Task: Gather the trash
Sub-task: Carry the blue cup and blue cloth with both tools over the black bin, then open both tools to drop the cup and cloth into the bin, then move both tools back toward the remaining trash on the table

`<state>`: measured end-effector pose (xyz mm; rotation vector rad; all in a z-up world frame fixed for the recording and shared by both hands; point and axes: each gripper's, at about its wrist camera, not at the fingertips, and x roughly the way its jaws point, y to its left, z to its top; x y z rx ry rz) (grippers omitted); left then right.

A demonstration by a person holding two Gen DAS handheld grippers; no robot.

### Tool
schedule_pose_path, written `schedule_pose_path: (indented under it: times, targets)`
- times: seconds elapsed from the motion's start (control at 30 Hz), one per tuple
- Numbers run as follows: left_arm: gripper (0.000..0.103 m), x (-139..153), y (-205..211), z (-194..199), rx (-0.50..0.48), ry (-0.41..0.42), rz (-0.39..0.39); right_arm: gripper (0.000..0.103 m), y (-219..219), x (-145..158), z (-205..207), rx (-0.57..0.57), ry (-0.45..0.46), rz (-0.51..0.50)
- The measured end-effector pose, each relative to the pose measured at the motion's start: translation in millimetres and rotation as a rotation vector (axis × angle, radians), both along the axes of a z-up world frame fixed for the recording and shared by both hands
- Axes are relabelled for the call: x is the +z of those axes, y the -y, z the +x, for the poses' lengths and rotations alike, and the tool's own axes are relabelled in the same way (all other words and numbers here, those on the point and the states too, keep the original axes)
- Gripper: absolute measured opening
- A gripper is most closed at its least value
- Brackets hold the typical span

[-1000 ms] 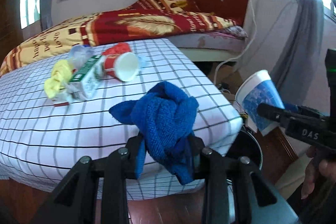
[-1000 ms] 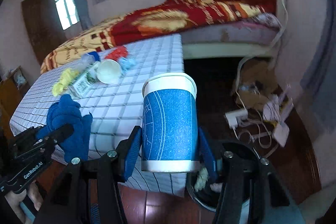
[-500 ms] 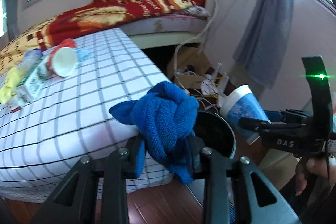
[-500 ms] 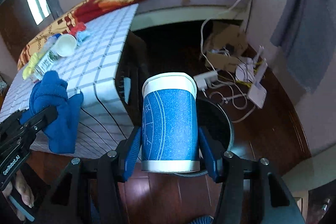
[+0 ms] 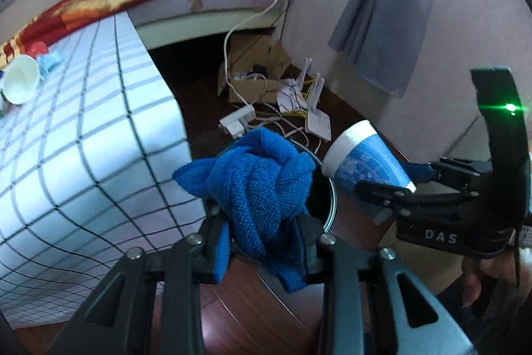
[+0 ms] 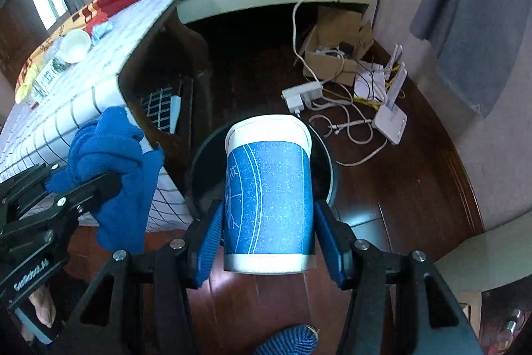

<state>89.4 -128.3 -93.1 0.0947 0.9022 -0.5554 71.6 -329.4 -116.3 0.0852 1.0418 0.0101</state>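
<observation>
My left gripper (image 5: 264, 237) is shut on a crumpled blue cloth (image 5: 262, 182) and holds it over the near rim of a round black trash bin (image 5: 331, 205) on the floor. My right gripper (image 6: 267, 238) is shut on a blue and white paper cup (image 6: 269, 198), held above the same bin (image 6: 327, 162). The cup also shows in the left wrist view (image 5: 365, 160), tilted over the bin's right side. The cloth shows at the left of the right wrist view (image 6: 113, 165).
A table with a white checked cloth (image 5: 83, 135) stands left of the bin, with a white paper cup (image 5: 18, 84) and other trash on it. Beyond the bin lie a power strip (image 6: 302, 95), cables, a white router (image 6: 390, 118) and a cardboard box (image 6: 332, 52). A bed stands behind.
Both grippers have swung right and down, away from the table top, to above the bin on the floor. Each still holds its object.
</observation>
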Motion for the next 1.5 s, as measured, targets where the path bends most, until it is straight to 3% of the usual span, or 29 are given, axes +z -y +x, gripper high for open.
schedule_pose_path:
  times: [0.57,0.67,0.7,0.73,0.77,0.8,0.83,1.07,1.5]
  targets:
    - [0.034,-85,25,46,0.042,-0.214,0.038,0.057,0,-82,43,0.188,-0.165,-0.024]
    - [0.037,-96,26,52,0.036,-0.237,0.027,0.059,-5,-94,54,0.243,-0.182,-0.03]
    - [0.043,-100,26,54,0.032,-0.251,0.026,0.059,-9,-97,57,0.269,-0.179,-0.041]
    - [0.048,-105,27,57,0.035,-0.264,0.029,0.063,-11,-100,61,0.287,-0.165,-0.067]
    - [0.063,-110,27,59,0.049,-0.272,0.041,0.083,-12,-104,63,0.294,-0.154,-0.101]
    - [0.075,-111,25,59,0.058,-0.269,0.042,0.096,-12,-107,64,0.296,-0.154,-0.134]
    - [0.078,-112,23,59,0.071,-0.255,0.042,0.103,-10,-111,65,0.288,-0.157,-0.18]
    - [0.09,-115,18,54,0.128,-0.22,0.081,0.103,17,-101,63,0.196,-0.141,-0.191]
    - [0.09,-93,-10,34,0.155,-0.17,0.112,0.103,0,-63,46,0.15,-0.098,-0.179]
